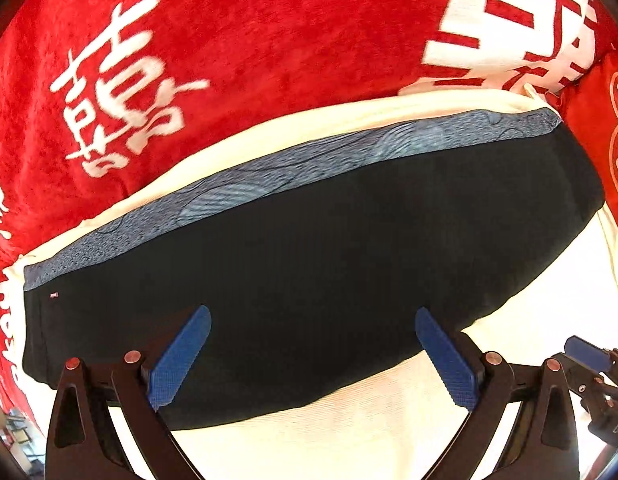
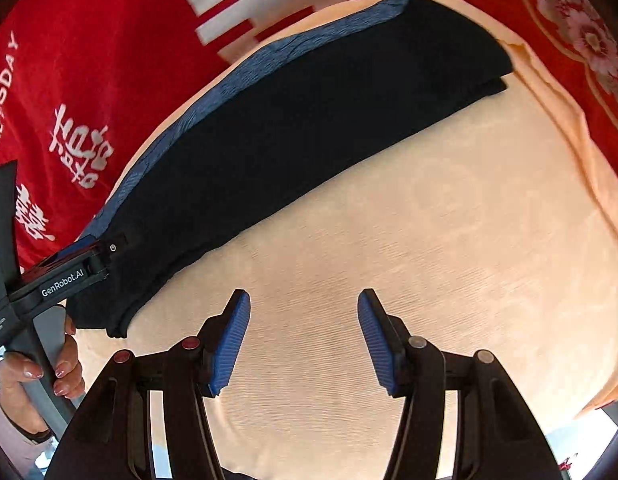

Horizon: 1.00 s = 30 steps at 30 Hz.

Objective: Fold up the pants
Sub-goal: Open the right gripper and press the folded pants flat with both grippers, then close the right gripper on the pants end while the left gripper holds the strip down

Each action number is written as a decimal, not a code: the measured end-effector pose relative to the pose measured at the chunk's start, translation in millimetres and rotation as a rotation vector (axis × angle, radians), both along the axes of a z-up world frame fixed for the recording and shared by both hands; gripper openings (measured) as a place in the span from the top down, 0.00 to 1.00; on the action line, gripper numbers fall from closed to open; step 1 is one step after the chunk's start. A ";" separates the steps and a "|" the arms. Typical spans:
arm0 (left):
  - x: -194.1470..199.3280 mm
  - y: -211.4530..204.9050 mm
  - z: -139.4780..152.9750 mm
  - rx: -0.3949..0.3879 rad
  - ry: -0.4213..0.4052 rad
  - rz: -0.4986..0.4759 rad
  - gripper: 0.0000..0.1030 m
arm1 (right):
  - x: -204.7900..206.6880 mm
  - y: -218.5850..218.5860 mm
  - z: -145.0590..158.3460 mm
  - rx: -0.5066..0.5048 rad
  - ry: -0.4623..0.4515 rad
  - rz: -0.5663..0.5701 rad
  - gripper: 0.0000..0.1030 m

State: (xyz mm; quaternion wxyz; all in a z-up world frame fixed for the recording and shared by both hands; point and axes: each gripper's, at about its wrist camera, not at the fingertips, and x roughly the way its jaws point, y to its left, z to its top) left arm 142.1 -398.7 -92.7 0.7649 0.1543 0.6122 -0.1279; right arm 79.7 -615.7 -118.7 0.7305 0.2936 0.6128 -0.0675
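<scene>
Pants (image 1: 309,280) lie folded lengthwise on cream cloth (image 1: 389,420), 12 o'clock of left gripper (image 1: 313,328). Left gripper and right gripper (image 2: 303,312) both apart, empty. Judgement: grip both layers at end, fold across, edges aligned.

Pants (image 1: 309,280): black, with a blue-grey wavy-patterned band (image 1: 269,176) along the 12 o'clock edge and a tiny red tag (image 1: 53,294) at 9 o'clock. Underlying cloth (image 2: 389,240): plain cream. Blanket (image 1: 249,40) toward 12 o'clock: red with white characters. Cushion (image 2: 581,32) at 2 o'clock: red, pale floral motif. Left gripper (image 1: 313,356) and right gripper (image 2: 303,340): black frames, blue ribbed pads (image 2: 229,348).
</scene>
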 end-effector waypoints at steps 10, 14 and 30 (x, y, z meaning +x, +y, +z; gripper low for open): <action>-4.5 -42.8 -7.8 0.010 0.029 0.043 0.00 | 9.6 -67.0 12.7 -0.036 -0.034 0.041 0.42; 1.2 -49.1 -5.4 -0.010 -0.001 0.062 0.00 | 16.1 -94.5 16.0 -0.046 -0.045 0.027 0.42; 29.8 -29.2 -59.7 0.019 0.024 0.198 0.00 | 62.1 -161.3 -18.4 -0.163 -0.027 -0.170 0.89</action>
